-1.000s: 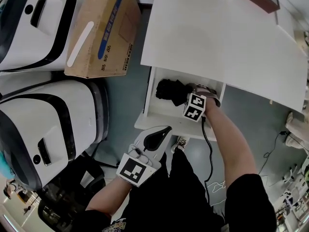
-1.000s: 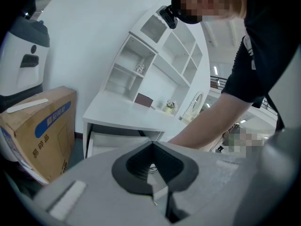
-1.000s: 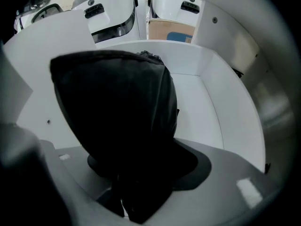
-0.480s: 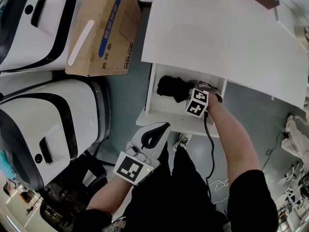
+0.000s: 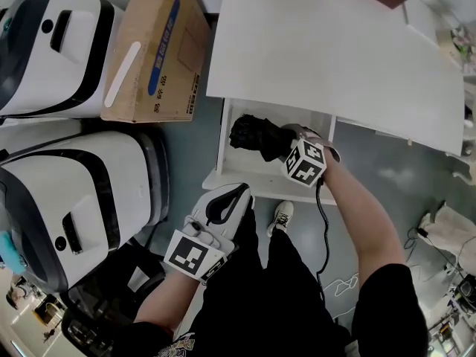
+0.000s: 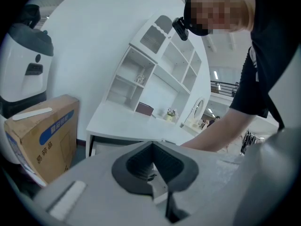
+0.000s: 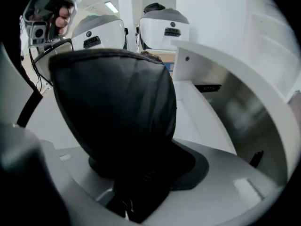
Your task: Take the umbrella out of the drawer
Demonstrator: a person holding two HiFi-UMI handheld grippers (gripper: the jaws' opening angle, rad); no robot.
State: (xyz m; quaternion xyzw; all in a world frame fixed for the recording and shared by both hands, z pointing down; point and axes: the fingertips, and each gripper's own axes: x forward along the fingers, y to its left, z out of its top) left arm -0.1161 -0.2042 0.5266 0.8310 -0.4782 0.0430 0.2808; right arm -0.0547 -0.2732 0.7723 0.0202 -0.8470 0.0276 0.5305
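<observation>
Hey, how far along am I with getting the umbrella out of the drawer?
The drawer is open and the right gripper is shut on the black umbrella. The umbrella is over the drawer, so lifting it clear is what's left. The left gripper is shut and empty.

The box (image 5: 152, 50) carries a blue band of white print and black lines beside it, none legible; its white characters blur in the left gripper view. Left gripper (image 5: 239, 192) and right gripper (image 5: 288, 143) bear black-and-white square markers.
</observation>
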